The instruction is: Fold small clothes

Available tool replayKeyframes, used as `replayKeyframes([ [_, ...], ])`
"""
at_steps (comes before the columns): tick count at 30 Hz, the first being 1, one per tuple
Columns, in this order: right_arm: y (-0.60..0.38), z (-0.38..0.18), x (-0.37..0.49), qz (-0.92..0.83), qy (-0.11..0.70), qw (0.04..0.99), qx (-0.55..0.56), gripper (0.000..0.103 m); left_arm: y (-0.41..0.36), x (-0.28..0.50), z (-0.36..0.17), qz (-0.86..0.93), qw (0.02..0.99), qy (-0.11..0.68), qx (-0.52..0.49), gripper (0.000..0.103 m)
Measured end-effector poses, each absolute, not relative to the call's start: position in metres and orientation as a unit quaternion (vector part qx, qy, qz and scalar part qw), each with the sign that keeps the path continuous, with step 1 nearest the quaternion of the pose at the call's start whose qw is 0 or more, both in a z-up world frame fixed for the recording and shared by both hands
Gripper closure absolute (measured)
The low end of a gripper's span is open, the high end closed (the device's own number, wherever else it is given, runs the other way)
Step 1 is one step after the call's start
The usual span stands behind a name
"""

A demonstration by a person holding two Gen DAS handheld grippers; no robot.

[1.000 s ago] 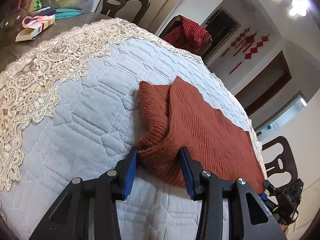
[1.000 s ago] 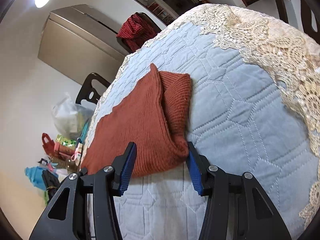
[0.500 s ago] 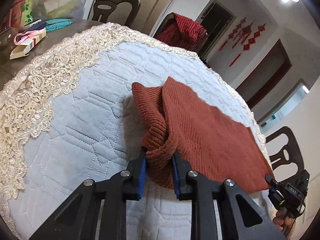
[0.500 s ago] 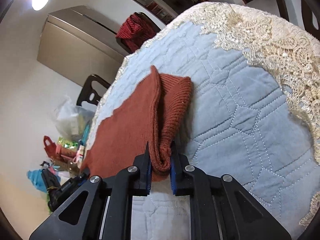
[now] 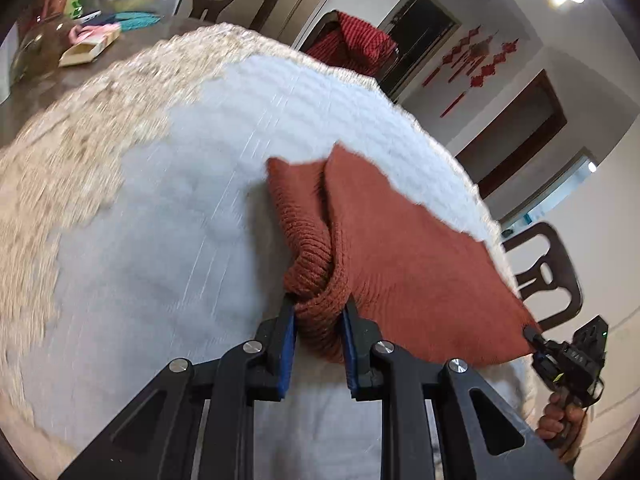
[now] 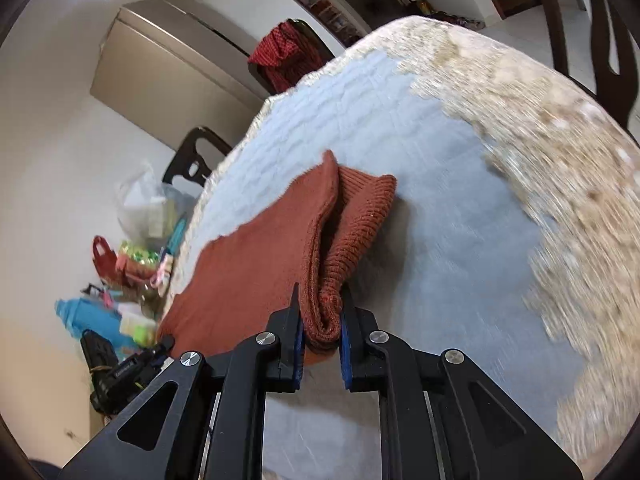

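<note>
A rust-red knit garment [image 5: 400, 260] lies folded on the pale blue quilted table cover [image 5: 180, 240]. In the left wrist view my left gripper [image 5: 318, 308] has its jaws closing on the garment's bunched ribbed corner, with the blue pads pressed into the knit. My right gripper [image 6: 322, 300] is shut on the opposite near corner of the garment [image 6: 260, 264]. Between the two grips the near edge hangs lifted and stretched. Each view shows the other gripper at the garment's far corner: the right gripper [image 5: 532, 334] and the left gripper [image 6: 162, 346].
A cream lace border [image 5: 60, 160] rings the quilt [image 6: 460, 240]. Dark chairs [image 5: 548, 276] stand around the table, one draped with a red checked cloth [image 5: 356, 44]. Boxes and clutter [image 5: 88, 44] sit at the far side, and bags [image 6: 140, 260] on the floor.
Both grippers went from open around the garment's near corners to shut on them. They have since moved across the table with the near edge lifted, and the background is now motion-blurred.
</note>
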State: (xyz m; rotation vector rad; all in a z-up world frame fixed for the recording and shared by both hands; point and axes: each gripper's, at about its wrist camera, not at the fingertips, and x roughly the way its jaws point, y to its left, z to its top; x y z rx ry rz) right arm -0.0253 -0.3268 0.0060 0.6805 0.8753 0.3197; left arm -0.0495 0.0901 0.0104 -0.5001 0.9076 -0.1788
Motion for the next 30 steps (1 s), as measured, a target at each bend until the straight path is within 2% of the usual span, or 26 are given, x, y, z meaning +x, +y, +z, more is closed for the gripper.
replayKeyframes([
  [6,-0.328,-0.019,-0.026,0.140,0.436,0.828,0.324,0.088,0.093,-0.053,0.009,-0.094,0.868,0.428,-0.234,0.082],
  [10,-0.329,-0.007,-0.028,0.139,0.427,0.839,0.307,0.084,0.095,-0.059,0.020,-0.086,0.883,0.415,-0.200,0.081],
  [19,-0.312,0.037,-0.035,0.125,0.366,0.894,0.226,0.084,0.081,-0.042,0.057,-0.094,0.917,0.354,-0.158,0.080],
  [26,-0.219,0.022,-0.016,0.221,0.395,0.883,0.124,0.084,0.040,-0.008,0.031,-0.133,0.904,0.389,-0.116,0.080],
  [29,-0.217,0.004,0.001,0.194,0.412,0.884,0.108,0.084,0.040,-0.005,0.017,-0.129,0.900,0.398,-0.120,0.081],
  [30,-0.222,-0.002,0.005,0.188,0.417,0.882,0.116,0.088,0.039,-0.006,0.017,-0.131,0.901,0.397,-0.116,0.081],
])
